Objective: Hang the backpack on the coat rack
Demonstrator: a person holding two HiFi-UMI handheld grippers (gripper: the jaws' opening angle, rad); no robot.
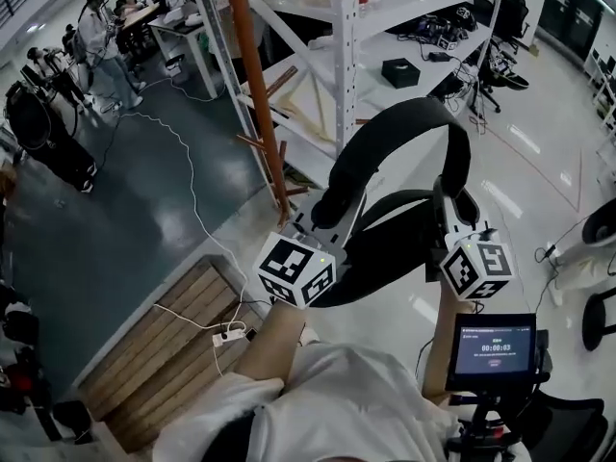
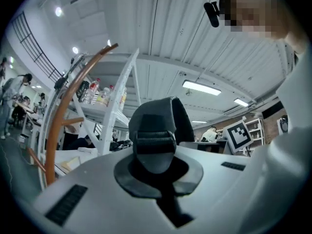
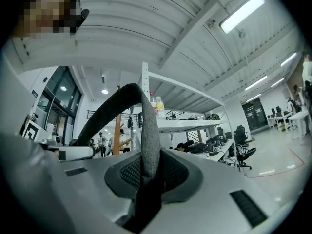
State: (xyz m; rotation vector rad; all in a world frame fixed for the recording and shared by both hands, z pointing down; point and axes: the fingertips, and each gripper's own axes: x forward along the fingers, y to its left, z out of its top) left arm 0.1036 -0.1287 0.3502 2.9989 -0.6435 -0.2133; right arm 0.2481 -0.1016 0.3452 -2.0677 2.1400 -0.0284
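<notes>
In the head view I hold a black backpack (image 1: 385, 253) up in front of me by its strap (image 1: 404, 114), which arcs between both grippers. My left gripper (image 1: 327, 210) is shut on the strap's left end, near a buckle (image 2: 155, 145). At the other end my right gripper (image 1: 450, 205) is shut on the strap, which stands edge-on between the jaws (image 3: 147, 150). The coat rack (image 1: 255, 75), an orange-brown wooden pole with short pegs, stands just ahead and left of the left gripper. Its pole also shows in the left gripper view (image 2: 61, 121).
White metal shelving (image 1: 346, 56) stands right behind the rack. A wooden pallet (image 1: 164, 354) and a power strip (image 1: 229, 333) lie on the floor at my lower left. A small screen (image 1: 494, 349) sits at my lower right. People stand far left; office chairs are at the right.
</notes>
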